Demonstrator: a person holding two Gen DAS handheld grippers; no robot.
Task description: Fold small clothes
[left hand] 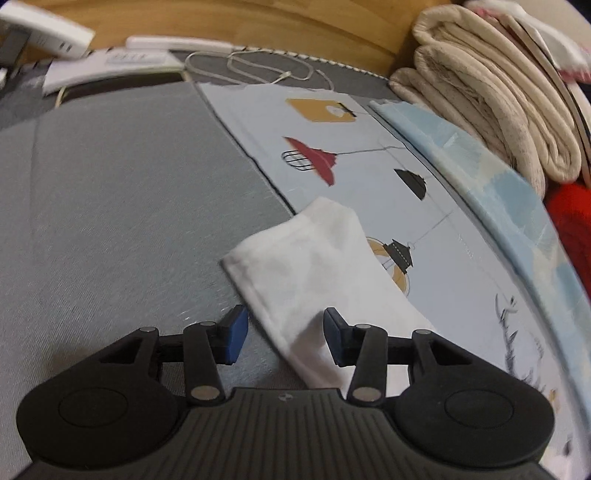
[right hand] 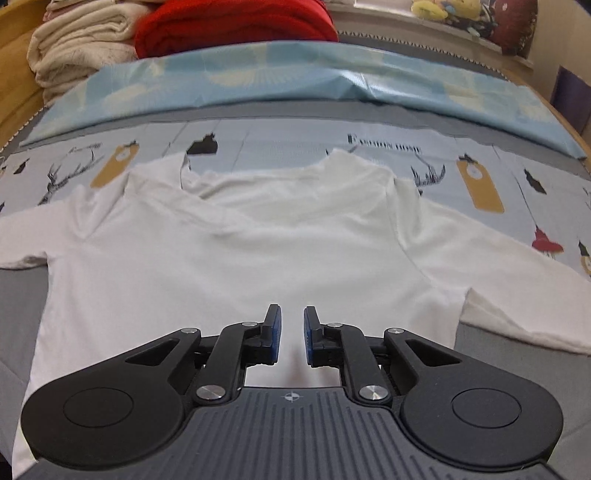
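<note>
The white shirt (right hand: pixel 236 258) is spread flat and unfolded on the bed (left hand: pixel 110 184), its sleeve (left hand: pixel 306 266) straddled unpinched by the half-spread left gripper (left hand: pixel 282 336), the right gripper (right hand: pixel 292 334) nearly closed above its body, so all folding is judged left.

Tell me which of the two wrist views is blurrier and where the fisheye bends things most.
Left wrist view: blurrier, the white boxes at top left smeared, the sleeve soft. Right wrist view: sharper, the blue patterned cloth bowed into an arc by the lens.
</note>
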